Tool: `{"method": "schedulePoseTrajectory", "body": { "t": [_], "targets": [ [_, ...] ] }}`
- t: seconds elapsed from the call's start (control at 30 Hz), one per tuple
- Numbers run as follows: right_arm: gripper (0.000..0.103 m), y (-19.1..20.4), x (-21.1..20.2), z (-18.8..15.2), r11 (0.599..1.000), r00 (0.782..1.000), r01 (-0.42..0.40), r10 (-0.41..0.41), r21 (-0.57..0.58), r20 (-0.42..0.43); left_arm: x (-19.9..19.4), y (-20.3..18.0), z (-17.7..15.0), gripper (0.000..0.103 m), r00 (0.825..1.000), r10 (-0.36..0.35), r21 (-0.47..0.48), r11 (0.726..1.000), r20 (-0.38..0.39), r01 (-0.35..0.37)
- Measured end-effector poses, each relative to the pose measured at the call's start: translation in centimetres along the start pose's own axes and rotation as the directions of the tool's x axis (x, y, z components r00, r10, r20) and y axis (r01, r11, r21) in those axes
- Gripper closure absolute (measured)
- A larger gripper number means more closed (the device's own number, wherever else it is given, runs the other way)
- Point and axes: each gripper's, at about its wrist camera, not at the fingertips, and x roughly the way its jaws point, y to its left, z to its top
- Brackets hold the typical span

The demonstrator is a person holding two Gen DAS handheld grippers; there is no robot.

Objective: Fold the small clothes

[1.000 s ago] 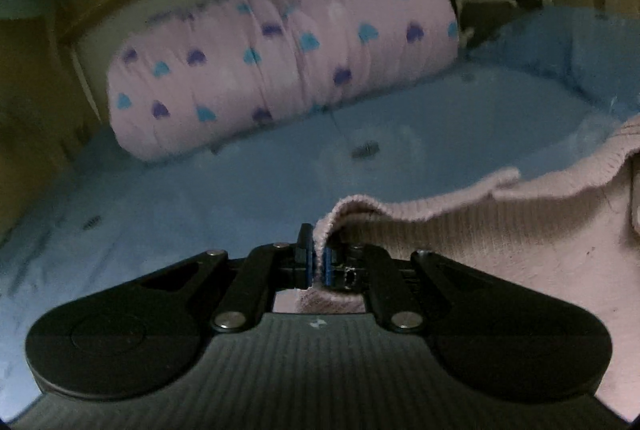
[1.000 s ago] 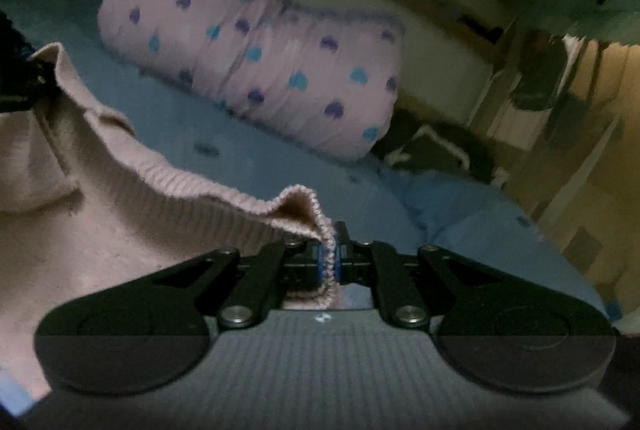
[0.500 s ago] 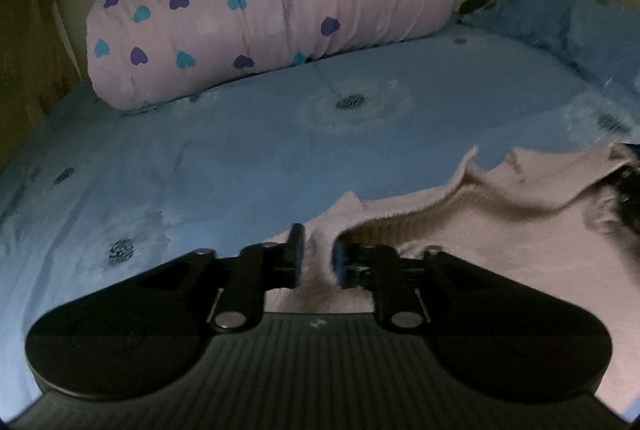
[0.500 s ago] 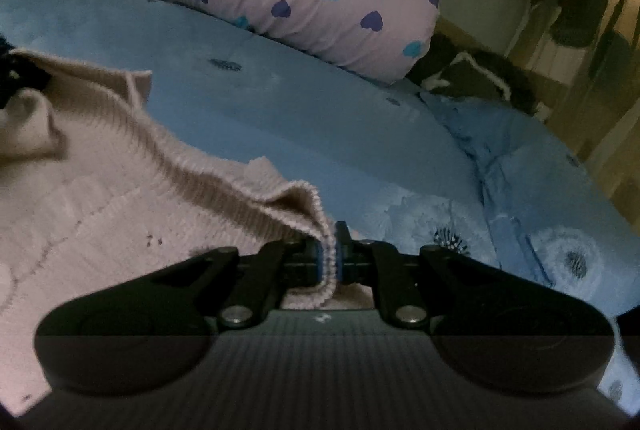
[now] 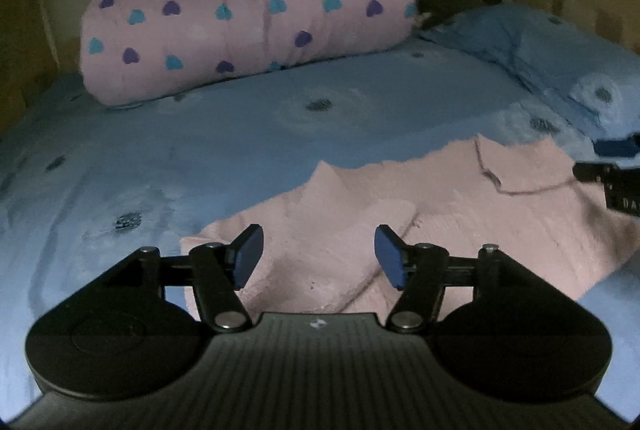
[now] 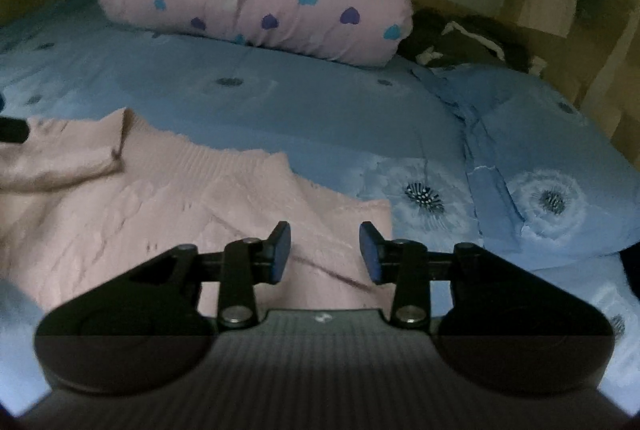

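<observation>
Both the left gripper (image 5: 316,256) and right gripper (image 6: 325,252) had just opened their fingers, nothing held; the pink sweater (image 5: 400,214) lay on the bed (image 5: 240,134) beneath both pairs of fingers, and its bunched far edge could spoil the next fold

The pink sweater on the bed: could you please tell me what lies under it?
The pink sweater lies on the blue flowered bedsheet, which shows all around it. Whether anything else lies beneath cannot be seen; the knit covers it.

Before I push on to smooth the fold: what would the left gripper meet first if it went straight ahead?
Most likely the pink knit sweater, which lies flat on the blue bedsheet right ahead of the open left gripper. Depth is hard to judge.
</observation>
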Motion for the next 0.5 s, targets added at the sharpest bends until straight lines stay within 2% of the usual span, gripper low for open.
{"method": "schedulePoseTrajectory", "body": {
  "t": [0.1, 0.2, 0.27, 0.4, 0.5],
  "targets": [
    [0.063, -0.3, 0.4, -0.5, 0.999, 1.000, 0.011, -0.010, -0.040, 0.011, 0.4, -0.3, -0.6, 0.034, 0.998, -0.048, 0.014, 0.999, -0.027, 0.049],
    [0.063, -0.6, 1.2, -0.9, 0.998, 1.000, -0.007, 0.005, -0.059, -0.019, 0.7, -0.6, -1.2, 0.032, 0.996, -0.073, 0.041, 0.996, -0.042, 0.075],
    [0.063, -0.6, 1.3, -1.1, 0.996, 0.999, -0.036, 0.034, -0.078, -0.032, 1.1, -0.8, -1.6, 0.032, 0.996, -0.065, 0.063, 0.996, -0.053, 0.068],
    [0.063, -0.4, 1.2, -1.5, 0.993, 0.999, -0.042, 0.039, -0.110, -0.024, 2.1, -1.3, -2.3, 0.032, 0.997, -0.036, 0.107, 0.993, -0.068, 0.043],
    [0.063, -0.4, 1.7, -1.6, 0.994, 0.999, -0.043, 0.041, -0.104, -0.024, 2.9, -1.6, -2.9, 0.032, 0.998, 0.019, 0.144, 0.990, -0.060, -0.011]
  ]
}}
